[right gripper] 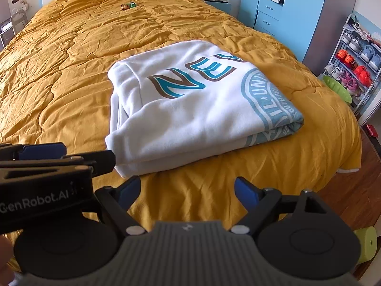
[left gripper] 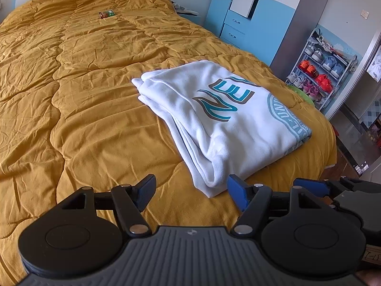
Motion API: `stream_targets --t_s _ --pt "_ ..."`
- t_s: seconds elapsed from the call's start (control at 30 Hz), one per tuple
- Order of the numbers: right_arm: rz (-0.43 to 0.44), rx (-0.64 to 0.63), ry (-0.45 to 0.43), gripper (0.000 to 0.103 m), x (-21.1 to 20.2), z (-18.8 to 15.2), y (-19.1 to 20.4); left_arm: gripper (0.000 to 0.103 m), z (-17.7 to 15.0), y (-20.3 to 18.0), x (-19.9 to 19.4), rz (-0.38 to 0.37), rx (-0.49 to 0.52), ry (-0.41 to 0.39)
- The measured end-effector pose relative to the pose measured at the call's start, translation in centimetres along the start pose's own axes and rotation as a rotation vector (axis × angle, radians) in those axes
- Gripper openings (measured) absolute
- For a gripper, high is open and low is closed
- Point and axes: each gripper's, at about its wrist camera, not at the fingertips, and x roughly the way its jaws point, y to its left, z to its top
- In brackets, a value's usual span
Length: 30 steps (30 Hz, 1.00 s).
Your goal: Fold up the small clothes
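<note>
A white sweatshirt (left gripper: 214,119), folded into a thick flat bundle, lying on a big yellow quilt (left gripper: 83,95) near the foot end of the bed. Big blue and brown letters across the top, and half of a round pale blue stamp on the folded edge at the right side. Soft white layers stacked at the near corner, all edges resting on the quilt. Left gripper (left gripper: 190,194) low in front of that near corner, jaws spread wide, nothing between the blue pads (left gripper: 145,190), not touching the cloth. Right gripper (right gripper: 187,194) just beside it, also spread wide and holding nothing, with plain yellow quilt between its pads. Seen from the right wrist view, the sweatshirt (right gripper: 190,104) just ahead of the fingers, and the black side of the left gripper poking in from the left, its tip close to the bundle's near corner; touching or not, hard to tell. Far up the bed, a small bright wrapper (left gripper: 106,13) lying alone on the quilt. Off to the right, a blue and white wardrobe (left gripper: 238,19) with drawers, and next to it a shoe rack (left gripper: 319,71) full of shoes, some orange, some blue.
</note>
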Motion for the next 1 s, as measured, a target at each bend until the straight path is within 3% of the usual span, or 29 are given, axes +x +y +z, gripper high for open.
stream_targets --t_s 1.0 --pt "-0.019 -0.031 -0.016 0.081 0.21 -0.96 0.45 0.083 -0.56 -0.32 -0.25 0.012 0.036 0.013"
